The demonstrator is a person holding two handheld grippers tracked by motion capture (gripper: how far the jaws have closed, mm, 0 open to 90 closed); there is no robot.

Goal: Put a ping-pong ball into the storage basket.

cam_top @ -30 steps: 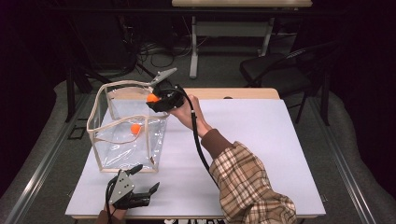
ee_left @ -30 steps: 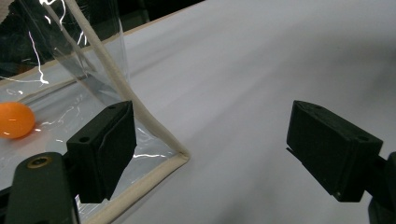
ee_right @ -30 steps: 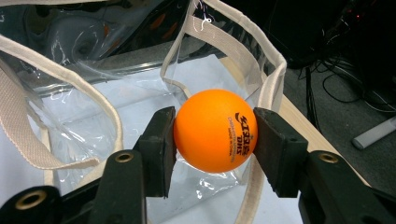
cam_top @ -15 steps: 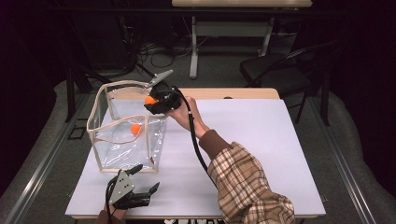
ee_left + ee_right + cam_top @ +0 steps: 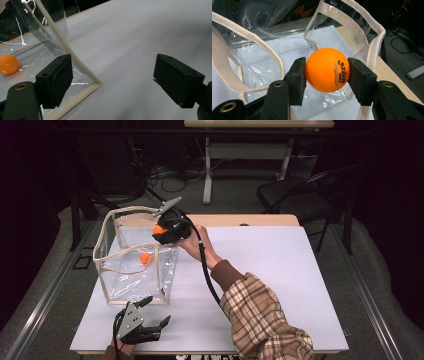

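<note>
A clear plastic bag (image 5: 125, 270) with cream webbing edges stands open at the table's left. An orange ball (image 5: 145, 258) lies inside it on the bottom, seen through the wall as the ball (image 5: 8, 64) in the left gripper view. My right gripper (image 5: 162, 231) hovers at the bag's right rim, shut on a second orange ball (image 5: 327, 70) that carries dark print. My left gripper (image 5: 150, 320) rests near the front edge, jaws wide apart, with the bag's lower front corner (image 5: 96, 83) just ahead of its left fingertip (image 5: 55, 80).
A white sheet (image 5: 280, 270) covers the table to the right of the bag. A black cable (image 5: 205, 270) trails from the right gripper along the plaid sleeve (image 5: 260, 320). A chair (image 5: 300, 195) and another table's legs stand beyond the far edge.
The right gripper with its ball has shifted slightly left toward the bag's opening. The left gripper has stayed where it was.
</note>
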